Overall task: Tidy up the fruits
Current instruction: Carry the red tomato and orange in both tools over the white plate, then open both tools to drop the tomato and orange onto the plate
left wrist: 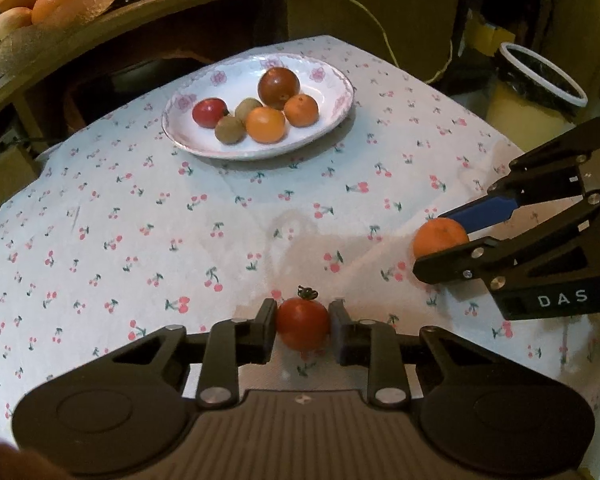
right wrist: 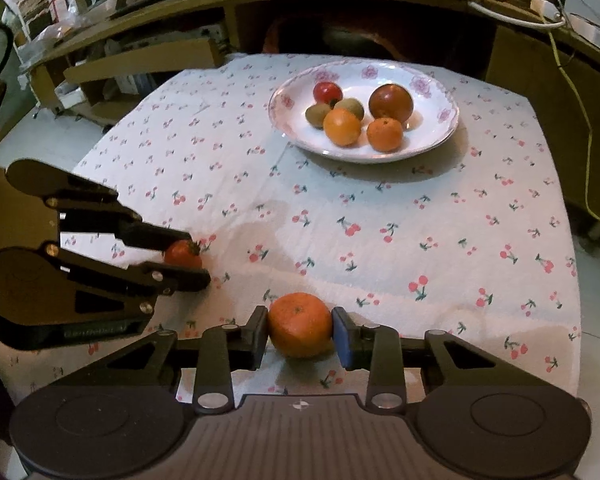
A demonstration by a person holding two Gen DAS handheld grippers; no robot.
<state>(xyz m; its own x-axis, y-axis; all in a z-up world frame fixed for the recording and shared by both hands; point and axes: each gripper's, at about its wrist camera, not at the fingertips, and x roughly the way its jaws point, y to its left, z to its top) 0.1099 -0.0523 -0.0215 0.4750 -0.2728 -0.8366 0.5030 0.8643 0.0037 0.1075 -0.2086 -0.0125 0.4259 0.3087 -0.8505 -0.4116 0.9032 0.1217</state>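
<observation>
We've got the left hand-held gripper (left wrist: pixel 303 327) pinching a small red tomato (left wrist: pixel 302 323) on the table (left wrist: pixel 204 248) w/ cherry-print cloth; right hand-held gripper (right wrist: pixel 300 330) pinches a mandarin (right wrist: pixel 300 324) just beside it. Plate (left wrist: pixel 336 120) w/ six fruits sits farther back.

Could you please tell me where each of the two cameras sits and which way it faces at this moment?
Left wrist: sits on the left gripper, looking down and forward along its jaws, shut on a tomato; the right gripper shows at the right edge.
Right wrist: sits on the right gripper, angled down likewise, its jaws shut on a tangerine; the left gripper shows at the left.
Shared: the cherry-print tablecloth, the plate of six fruits beyond, and both held fruits.
</observation>
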